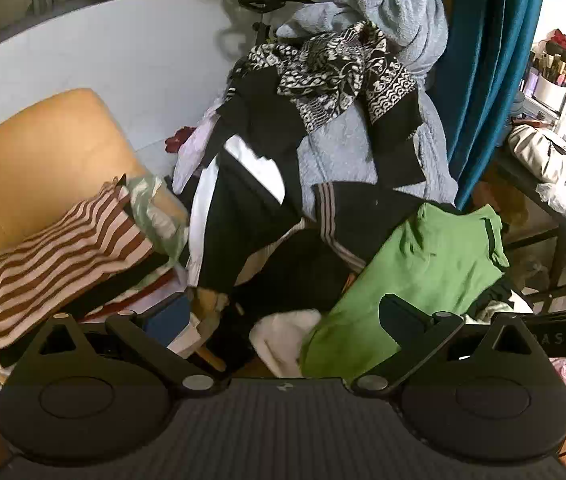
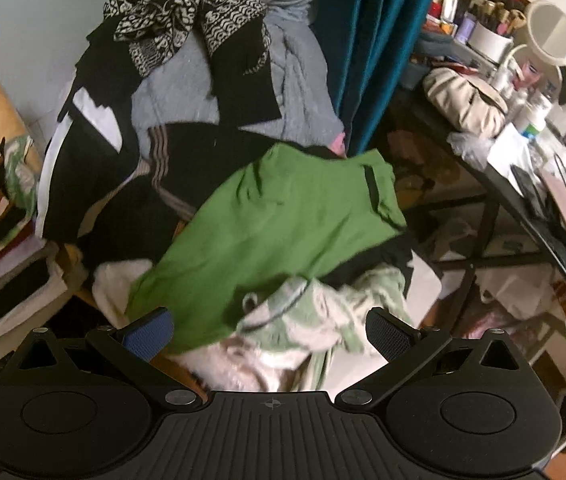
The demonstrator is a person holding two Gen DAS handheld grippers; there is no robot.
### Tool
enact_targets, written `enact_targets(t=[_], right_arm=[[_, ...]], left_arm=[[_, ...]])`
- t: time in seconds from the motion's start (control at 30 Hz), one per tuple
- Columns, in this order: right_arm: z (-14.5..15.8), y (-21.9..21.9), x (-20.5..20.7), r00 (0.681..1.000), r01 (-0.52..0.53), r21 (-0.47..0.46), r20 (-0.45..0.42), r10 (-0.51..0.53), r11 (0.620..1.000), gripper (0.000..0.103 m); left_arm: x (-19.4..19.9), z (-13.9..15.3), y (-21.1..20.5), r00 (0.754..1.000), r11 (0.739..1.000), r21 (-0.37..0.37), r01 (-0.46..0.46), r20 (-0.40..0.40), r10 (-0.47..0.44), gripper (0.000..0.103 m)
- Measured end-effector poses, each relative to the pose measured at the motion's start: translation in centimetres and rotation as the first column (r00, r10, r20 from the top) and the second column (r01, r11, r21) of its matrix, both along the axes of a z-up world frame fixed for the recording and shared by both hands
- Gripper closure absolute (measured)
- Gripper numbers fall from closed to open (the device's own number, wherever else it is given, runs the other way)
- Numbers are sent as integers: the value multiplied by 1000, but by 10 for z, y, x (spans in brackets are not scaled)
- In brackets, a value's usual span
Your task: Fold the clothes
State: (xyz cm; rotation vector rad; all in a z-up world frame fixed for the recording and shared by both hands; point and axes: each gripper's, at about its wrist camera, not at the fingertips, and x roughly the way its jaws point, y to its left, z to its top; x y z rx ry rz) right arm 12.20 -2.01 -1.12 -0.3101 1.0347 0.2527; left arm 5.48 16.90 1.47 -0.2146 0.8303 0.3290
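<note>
Left gripper (image 1: 283, 322): nearest the lens, jaws spread wide, nothing between them. It hangs above the lower edge of the clothes heap, over a white cloth (image 1: 283, 336) and the hem of the green shirt (image 1: 415, 264).

Right gripper (image 2: 269, 330): jaws likewise spread wide and holding nothing. Directly between and beyond them lies a crumpled pale green-and-white garment (image 2: 315, 316), just beside the lower edge of the green shirt (image 2: 283, 216).

Green shirt: one item, bright green, lying on the front of the heap, creased and partly blurred in the right wrist view. A dark strip shows at its upper right edge. It rests over black clothing and touches the white cloth at its lower left.

Heap, counted as visible: one black-and-white patterned garment (image 1: 335, 72) draped near the top; one grey fleece blanket (image 1: 395, 16) bunched behind and beneath it; one black garment with white panels (image 1: 243, 184); one black garment with pale stripes (image 1: 347, 216). How many separate black items lie under these cannot be told.

Left of the heap: one tan chair (image 1: 43, 152) carrying a folded stack topped by one brown-and-white striped cloth (image 1: 63, 248). The number of pieces in the stack cannot be told.

Right of the heap: one teal curtain (image 2: 371, 40) hanging behind; one dark worktop (image 2: 523, 200) crowded with bottles, brushes, one round white mirror (image 2: 551, 32) and one beige bag (image 2: 463, 96).
</note>
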Motion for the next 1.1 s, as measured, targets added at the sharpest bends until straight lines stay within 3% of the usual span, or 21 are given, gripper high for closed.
enact_targets(t=[0.3,0.67,1.1], right_arm=[[-12,-20,52,999,-36,15,-12,36,999,1],[-27,-68,79,996,65,39,-59,-63,997,1],[-35,-49,86,989,122,-4,-78,-122,992,1]], left_arm=[[43,-5,-24,999,1000,1,-28,-21,28,1],[82,-8,-58,997,997,25,69,-39,-68,1],[108,-20,-26,987,988,-28,151,-60,-152,1]])
